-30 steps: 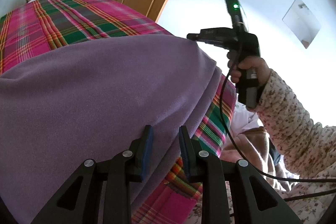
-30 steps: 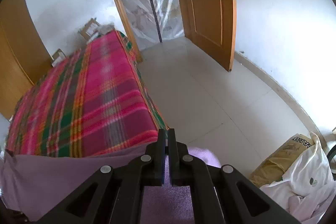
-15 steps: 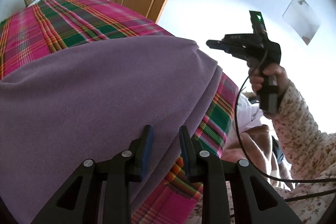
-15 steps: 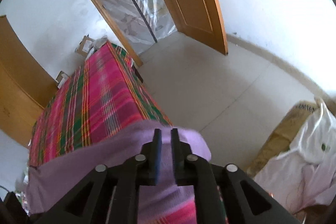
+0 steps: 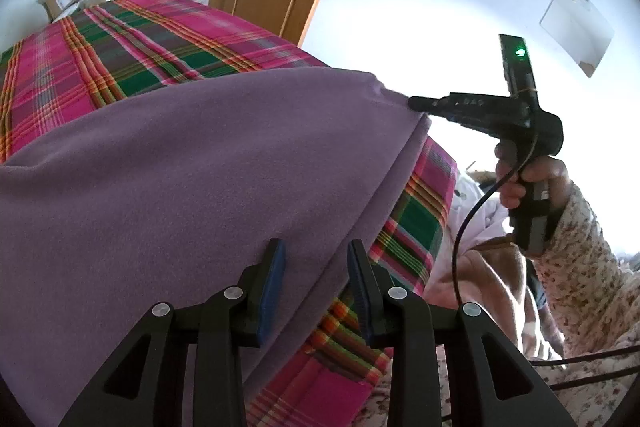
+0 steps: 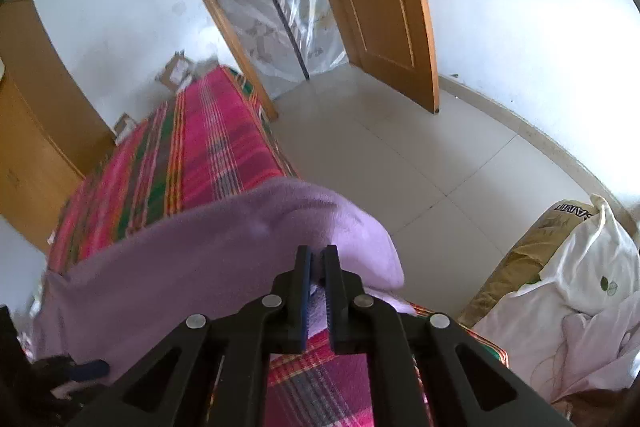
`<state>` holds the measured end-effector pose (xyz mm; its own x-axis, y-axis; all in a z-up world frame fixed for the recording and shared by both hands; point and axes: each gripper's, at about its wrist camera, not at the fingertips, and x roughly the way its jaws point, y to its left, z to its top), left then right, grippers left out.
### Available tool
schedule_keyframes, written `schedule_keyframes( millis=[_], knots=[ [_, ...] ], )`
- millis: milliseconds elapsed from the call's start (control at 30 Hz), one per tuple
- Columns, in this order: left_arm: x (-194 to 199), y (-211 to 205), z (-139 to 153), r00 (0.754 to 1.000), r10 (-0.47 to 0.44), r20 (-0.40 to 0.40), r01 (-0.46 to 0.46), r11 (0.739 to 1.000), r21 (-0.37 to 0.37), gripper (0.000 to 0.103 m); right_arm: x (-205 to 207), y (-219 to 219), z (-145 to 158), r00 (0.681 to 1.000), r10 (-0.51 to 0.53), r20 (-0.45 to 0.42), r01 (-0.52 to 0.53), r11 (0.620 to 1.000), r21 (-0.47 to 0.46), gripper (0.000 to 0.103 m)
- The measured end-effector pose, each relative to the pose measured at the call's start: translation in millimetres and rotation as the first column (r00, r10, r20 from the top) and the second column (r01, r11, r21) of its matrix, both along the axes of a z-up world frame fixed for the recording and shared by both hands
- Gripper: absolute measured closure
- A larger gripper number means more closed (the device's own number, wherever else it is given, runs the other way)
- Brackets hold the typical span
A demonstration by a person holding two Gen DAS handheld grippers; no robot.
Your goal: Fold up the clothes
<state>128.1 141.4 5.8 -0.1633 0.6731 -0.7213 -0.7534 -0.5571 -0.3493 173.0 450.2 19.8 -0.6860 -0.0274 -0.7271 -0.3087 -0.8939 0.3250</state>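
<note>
Nearest, left gripper (image 5: 316,267) with blue-padded jaws apart over the near edge of a purple fleece garment (image 5: 192,163), gripping nothing. Spread beneath, across the near end of a bed in pink-and-green plaid cover (image 5: 80,67). Further right, right gripper (image 6: 317,267) pinched narrowly onto the garment's far right corner, lifted off the cover, in a hand (image 5: 524,179) with floral sleeve. Beyond, tiled floor (image 6: 400,147) and open wooden door (image 6: 384,11).

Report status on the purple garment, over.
Left hand-held gripper open over the purple garment. Right hand-held gripper shut on the purple garment's corner, lifted off the plaid bedcover. Nothing in the way.
</note>
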Motion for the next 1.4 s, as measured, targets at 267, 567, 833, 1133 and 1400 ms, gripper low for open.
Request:
schedule_keyframes(
  millis=[267, 567, 833, 1133, 1400],
  knots=[
    [-8, -7, 1, 0.999, -0.015, 0.04, 0.015, 1.0, 0.013, 0.07, 3, 2, -7, 0.995, 0.006, 0.098, -0.005, 1.0, -0.009, 0.098],
    [-14, -5, 3, 0.999, -0.023, 0.045, 0.023, 1.0, 0.015, 0.07, 7, 12, -3, 0.996, -0.069, 0.051, 0.071, 0.997, -0.023, 0.094],
    [-12, -3, 4, 0.999, -0.026, 0.032, 0.026, 1.0, 0.011, 0.07, 22, 50, -31, 0.986, -0.154, 0.064, 0.166, 0.94, -0.3, 0.075],
    [-10, -2, 2, 0.999, -0.018, 0.028, 0.018, 1.0, 0.01, 0.07, 8, 48, -42, 0.994, -0.111, 0.016, 0.109, 0.915, -0.389, 0.087],
    [-3, 5, 3, 1.0, -0.019, -0.02, 0.019, 0.999, -0.027, 0.07, -10, 47, -12, 0.985, -0.166, -0.043, 0.151, 0.959, -0.241, 0.103]
  ],
)
